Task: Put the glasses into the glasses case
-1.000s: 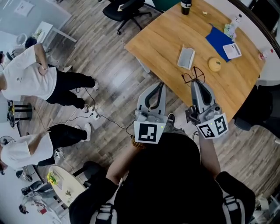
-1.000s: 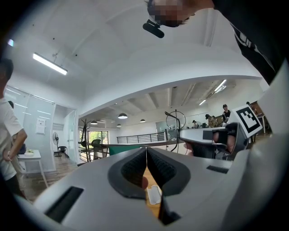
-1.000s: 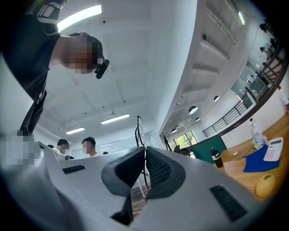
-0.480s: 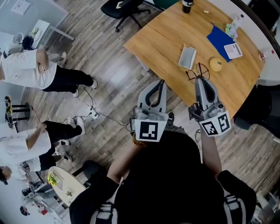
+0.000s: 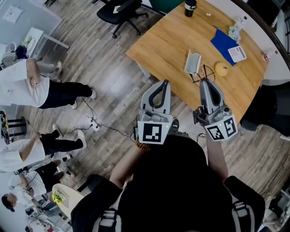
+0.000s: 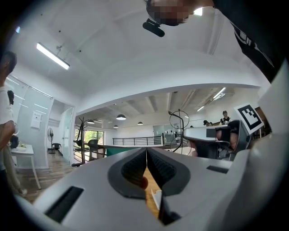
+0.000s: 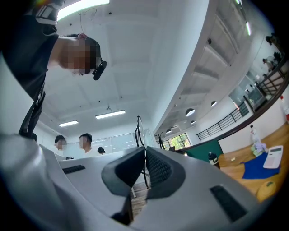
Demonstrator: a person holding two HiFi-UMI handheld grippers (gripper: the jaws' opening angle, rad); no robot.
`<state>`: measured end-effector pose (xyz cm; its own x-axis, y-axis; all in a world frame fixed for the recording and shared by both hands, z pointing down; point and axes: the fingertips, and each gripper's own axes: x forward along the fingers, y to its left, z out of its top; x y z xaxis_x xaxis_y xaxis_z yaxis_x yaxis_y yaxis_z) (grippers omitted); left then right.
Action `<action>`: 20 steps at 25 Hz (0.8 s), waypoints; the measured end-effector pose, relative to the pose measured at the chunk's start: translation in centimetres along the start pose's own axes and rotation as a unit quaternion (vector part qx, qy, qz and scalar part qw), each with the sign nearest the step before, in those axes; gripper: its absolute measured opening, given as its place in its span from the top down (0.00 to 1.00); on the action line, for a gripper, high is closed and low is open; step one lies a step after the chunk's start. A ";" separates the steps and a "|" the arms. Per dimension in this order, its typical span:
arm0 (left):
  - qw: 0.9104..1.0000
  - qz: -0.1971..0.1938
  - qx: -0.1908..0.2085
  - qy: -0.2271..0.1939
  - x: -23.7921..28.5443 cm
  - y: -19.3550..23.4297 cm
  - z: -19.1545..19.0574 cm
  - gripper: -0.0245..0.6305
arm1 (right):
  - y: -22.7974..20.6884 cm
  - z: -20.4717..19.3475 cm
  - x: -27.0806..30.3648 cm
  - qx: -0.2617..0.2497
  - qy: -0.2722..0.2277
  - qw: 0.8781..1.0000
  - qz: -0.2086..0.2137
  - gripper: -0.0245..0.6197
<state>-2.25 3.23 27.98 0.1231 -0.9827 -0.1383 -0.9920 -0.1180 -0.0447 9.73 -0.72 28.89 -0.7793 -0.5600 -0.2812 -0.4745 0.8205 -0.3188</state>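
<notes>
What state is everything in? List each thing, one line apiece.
Left gripper: shut, empty.
Right gripper: shut on the glasses.
Glasses: pinched in the right gripper, held over the table.
Glasses case: lying flat on the table; open or closed unclear.
Bottle: standing upright.
Blue cloth: spread flat.

Black top (image 5: 181,190); grey left tool (image 5: 164,83) and right tool (image 5: 205,82), black-white marker cubes (image 5: 153,132)
</notes>
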 end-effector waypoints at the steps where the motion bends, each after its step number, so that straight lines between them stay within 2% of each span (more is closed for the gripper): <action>1: 1.000 -0.001 -0.002 0.000 0.1 0.6 0.0 0.93 | 0.3 -0.1 0.6 -0.002 0.000 1.000 -0.001 0.94; 11: 1.000 -0.013 -0.024 -0.011 0.6 5.8 -0.3 0.93 | 2.6 -1.3 4.9 -0.015 -0.001 1.000 -0.012 0.94; 20: 0.998 -0.051 -0.031 -0.011 1.0 8.1 -1.0 0.93 | 3.3 -2.2 6.3 -0.026 -0.007 0.998 -0.051 0.94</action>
<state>-10.19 1.12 28.52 0.2232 -0.9620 -0.1571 -0.9740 -0.2264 0.0026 2.31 -1.26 28.05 -0.7210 -0.6416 -0.2618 -0.5718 0.7643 -0.2982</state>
